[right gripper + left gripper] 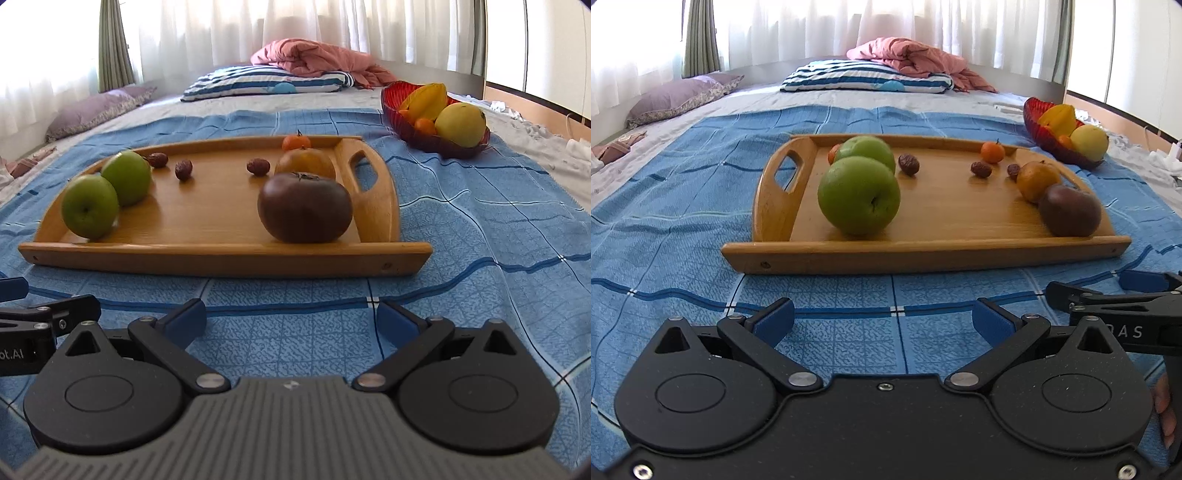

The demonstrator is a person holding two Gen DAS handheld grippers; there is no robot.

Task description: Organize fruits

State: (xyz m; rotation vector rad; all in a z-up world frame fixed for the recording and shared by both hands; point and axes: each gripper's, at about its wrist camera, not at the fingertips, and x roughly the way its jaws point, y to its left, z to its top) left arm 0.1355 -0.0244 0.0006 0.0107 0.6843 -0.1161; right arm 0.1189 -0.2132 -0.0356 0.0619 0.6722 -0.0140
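Note:
A wooden tray (923, 254) (221, 258) lies on the blue blanket. On it sit two green apples (858, 195) (90, 210), a dark brown-red fruit (1069, 210) (304, 208), an orange persimmon-like fruit (1038, 181) (304, 162), a small tangerine (992, 151) (296, 142) and three brown dates (908, 164) (183, 169). A red bowl (1032, 122) (391, 101) at the right back holds a starfruit, a yellow fruit and small oranges. My left gripper (882, 321) and right gripper (291, 317) both hover open just in front of the tray, holding nothing.
The tray lies on a bed. A striped pillow (864, 77), a pink quilt (916, 55) and a purple pillow (676, 96) lie behind it, before white curtains. The right gripper's body (1123, 314) shows at the left wrist view's right edge, with fingers of a hand (1165, 410).

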